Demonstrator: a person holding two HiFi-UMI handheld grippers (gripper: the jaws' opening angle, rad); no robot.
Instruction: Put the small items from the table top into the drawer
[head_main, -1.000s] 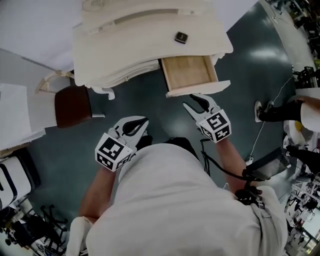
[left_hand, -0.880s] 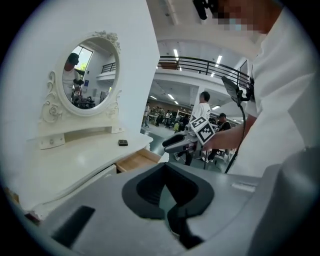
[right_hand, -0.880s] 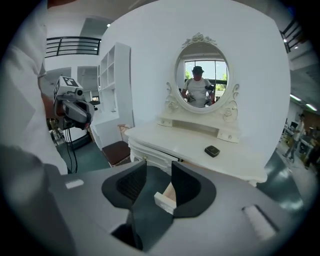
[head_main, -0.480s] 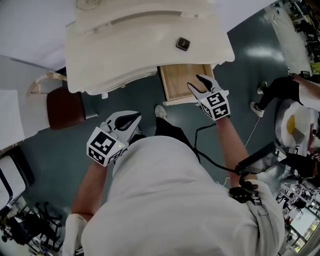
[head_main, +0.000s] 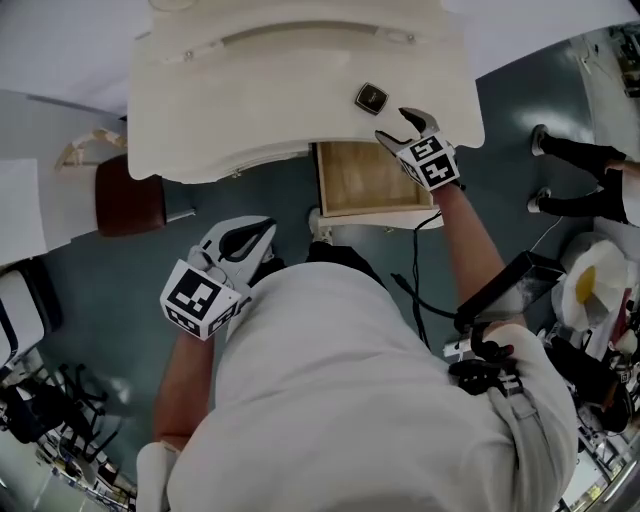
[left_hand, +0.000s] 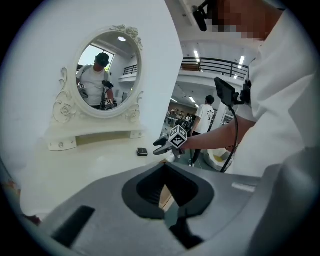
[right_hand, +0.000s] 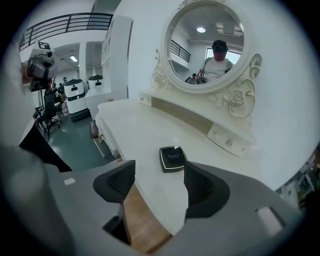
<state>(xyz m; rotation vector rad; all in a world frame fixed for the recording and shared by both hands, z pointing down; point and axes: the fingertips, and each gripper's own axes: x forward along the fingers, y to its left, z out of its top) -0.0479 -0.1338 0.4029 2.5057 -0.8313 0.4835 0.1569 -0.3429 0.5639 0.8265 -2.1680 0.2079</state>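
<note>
A small black square compact (head_main: 371, 98) lies on the white dressing table (head_main: 270, 100), close to its front edge. In the right gripper view the compact (right_hand: 173, 158) sits just beyond the jaws. My right gripper (head_main: 397, 125) hovers over that edge, a short way right of the compact; its jaws (right_hand: 157, 180) are opening with nothing between them. Below it the wooden drawer (head_main: 365, 180) stands pulled out and looks bare. My left gripper (head_main: 262, 232) hangs low over the floor, left of the drawer, shut and holding nothing. The left gripper view shows the right gripper (left_hand: 161, 146) beside the compact (left_hand: 142, 151).
An oval mirror (right_hand: 210, 45) with a small shelf stands at the table's back. A brown stool (head_main: 130, 195) sits left of the table. Another person's legs (head_main: 580, 160) are at the right, and a cable runs from my right arm.
My right gripper has risen from the drawer front to the table edge beside the compact, and its jaws have spread wider. The left gripper drifted slightly left and stays shut.
</note>
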